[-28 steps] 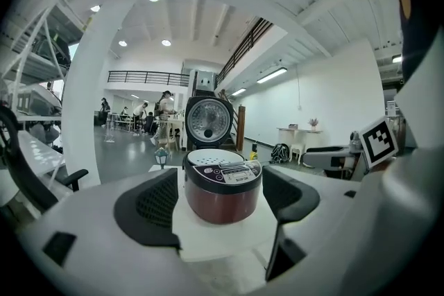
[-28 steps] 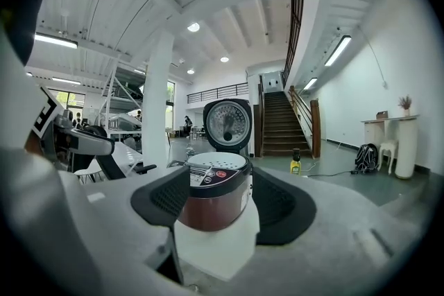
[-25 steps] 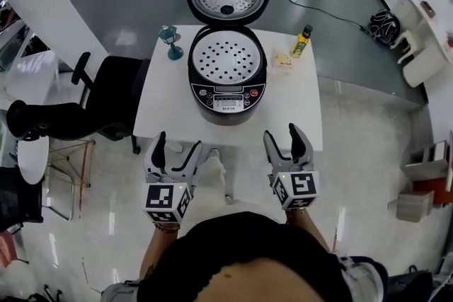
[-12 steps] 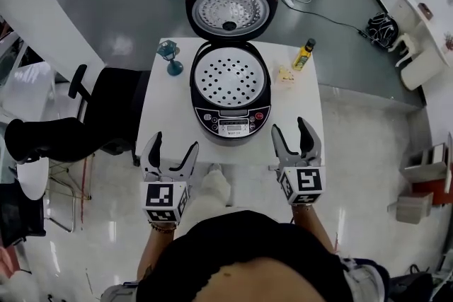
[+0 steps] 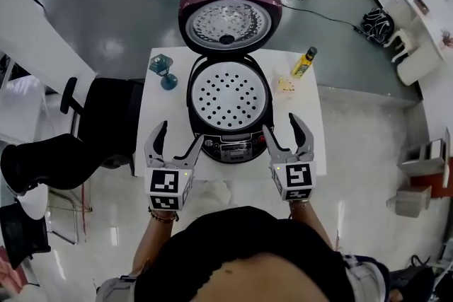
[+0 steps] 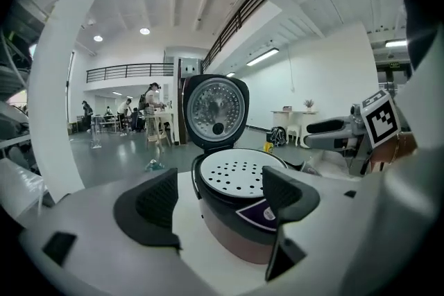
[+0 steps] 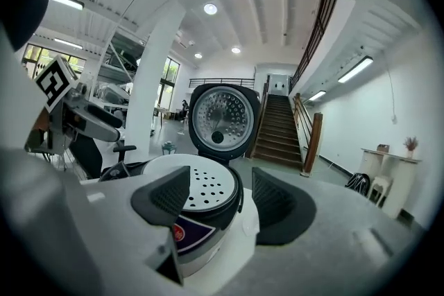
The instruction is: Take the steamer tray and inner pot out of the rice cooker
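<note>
One round steamer tray point(image 5: 230, 95) — white, perforated

Maroon rice cooker point(image 5: 230, 147), white hole-dotted steamer tray point(image 5: 228, 94), white table point(image 5: 304, 120), yellow bottle point(image 5: 303, 62), teal glass point(image 5: 164, 71)

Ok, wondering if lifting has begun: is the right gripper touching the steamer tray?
Apart. Head view: the right gripper is open beside the cooker, whose dark rim lies between its jaws and the steamer tray.

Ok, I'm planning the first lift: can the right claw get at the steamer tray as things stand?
Probably yes. The lid stands open, the steamer tray sits bare in the rice cooker, and the right claw is open near its front, with nothing between them.
</note>
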Motion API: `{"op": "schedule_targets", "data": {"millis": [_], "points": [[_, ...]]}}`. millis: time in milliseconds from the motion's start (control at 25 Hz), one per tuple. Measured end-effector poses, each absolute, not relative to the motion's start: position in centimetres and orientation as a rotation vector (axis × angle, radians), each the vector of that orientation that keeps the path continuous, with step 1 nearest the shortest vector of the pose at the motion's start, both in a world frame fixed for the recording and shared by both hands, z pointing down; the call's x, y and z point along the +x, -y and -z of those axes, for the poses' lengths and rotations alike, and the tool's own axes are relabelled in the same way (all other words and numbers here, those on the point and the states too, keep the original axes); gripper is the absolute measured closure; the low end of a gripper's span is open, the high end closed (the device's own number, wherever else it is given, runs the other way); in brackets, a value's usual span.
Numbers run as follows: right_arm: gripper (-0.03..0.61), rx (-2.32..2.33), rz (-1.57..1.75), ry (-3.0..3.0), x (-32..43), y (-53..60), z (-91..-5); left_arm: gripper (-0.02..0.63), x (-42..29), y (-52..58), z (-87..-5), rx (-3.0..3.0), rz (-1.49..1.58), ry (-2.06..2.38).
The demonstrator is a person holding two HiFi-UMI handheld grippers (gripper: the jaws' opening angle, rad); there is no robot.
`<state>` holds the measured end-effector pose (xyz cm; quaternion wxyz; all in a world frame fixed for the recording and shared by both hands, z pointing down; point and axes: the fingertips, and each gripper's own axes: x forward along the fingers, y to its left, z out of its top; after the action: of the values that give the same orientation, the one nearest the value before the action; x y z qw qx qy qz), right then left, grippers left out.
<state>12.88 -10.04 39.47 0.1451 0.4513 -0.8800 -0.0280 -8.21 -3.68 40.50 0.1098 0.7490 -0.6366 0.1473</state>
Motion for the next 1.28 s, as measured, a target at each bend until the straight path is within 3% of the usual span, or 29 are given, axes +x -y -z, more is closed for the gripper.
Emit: {"op": "schedule_targets", "data": {"millis": [1000, 1280], "points": [[0.318, 1.308, -0.006, 2.32, 11.0, 21.1, -44.6, 0.253, -10.4, 15.3, -46.0, 2.222, -0.576, 1.694], [0.318, 0.999, 0.013, 2.102, 9.0, 23.2, -48.8, 0.253, -9.7, 17.1, -48.0, 2.221, -0.95, 1.592]]}}
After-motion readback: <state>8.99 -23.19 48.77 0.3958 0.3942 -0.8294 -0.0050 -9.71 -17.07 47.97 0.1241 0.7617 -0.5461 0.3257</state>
